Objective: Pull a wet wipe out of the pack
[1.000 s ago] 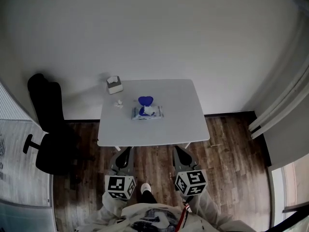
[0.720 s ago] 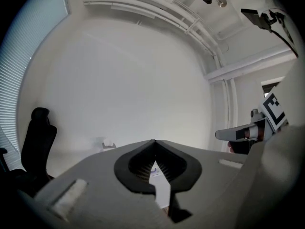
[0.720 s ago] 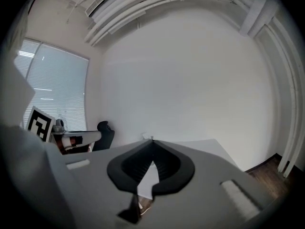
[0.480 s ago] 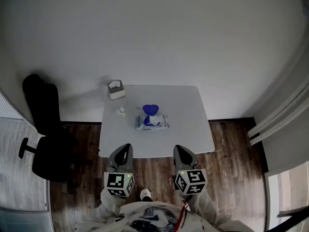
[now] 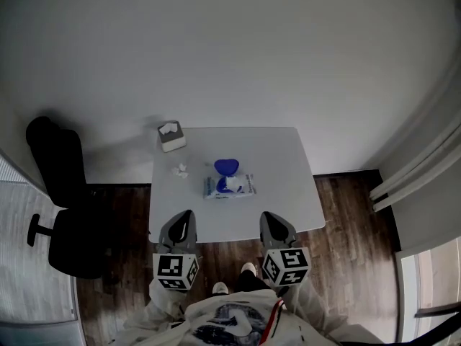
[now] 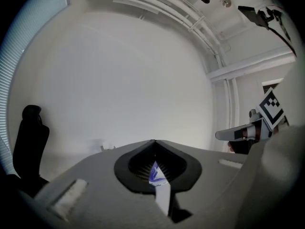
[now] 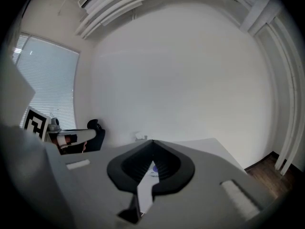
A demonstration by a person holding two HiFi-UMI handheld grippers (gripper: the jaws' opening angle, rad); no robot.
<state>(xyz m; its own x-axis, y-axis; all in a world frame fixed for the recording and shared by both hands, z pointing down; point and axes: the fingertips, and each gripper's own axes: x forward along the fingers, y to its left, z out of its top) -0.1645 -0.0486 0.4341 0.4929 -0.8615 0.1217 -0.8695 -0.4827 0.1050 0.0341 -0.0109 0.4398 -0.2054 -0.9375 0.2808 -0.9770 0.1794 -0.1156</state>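
Both pairs of jaws are pressed together at their tips and hold nothing. Seen from the head view, the left gripper (image 5: 184, 217) and the right gripper (image 5: 268, 218) sit side by side at the near edge of a white table (image 5: 288, 193), pointing across it, with their marker cubes just above the person's lap. Each gripper's own view looks along its closed jaws, and a sliver of blue and white shows through the narrow gap below the tips. The wet wipe pack (image 5: 229, 187) lies flat near the middle of the table, well apart from both grippers and roughly between the lines they point along. Its blue lid (image 5: 225, 166) seems flipped open toward the far side of the table; whether a wipe already pokes out is too small to tell. A tissue box (image 5: 171, 135) stands at the table's far left corner, a small crumpled white scrap (image 5: 179, 170) lies on the table's left side, and a black office chair (image 5: 65, 215) stands on the wood floor to the left of the table. The task looks barely begun: no wipe is drawn, and neither gripper touches the pack. What remains, by this reading, is reaching in over the table, opening a gripper, steadying the pack, pinching a wipe and pulling it free.
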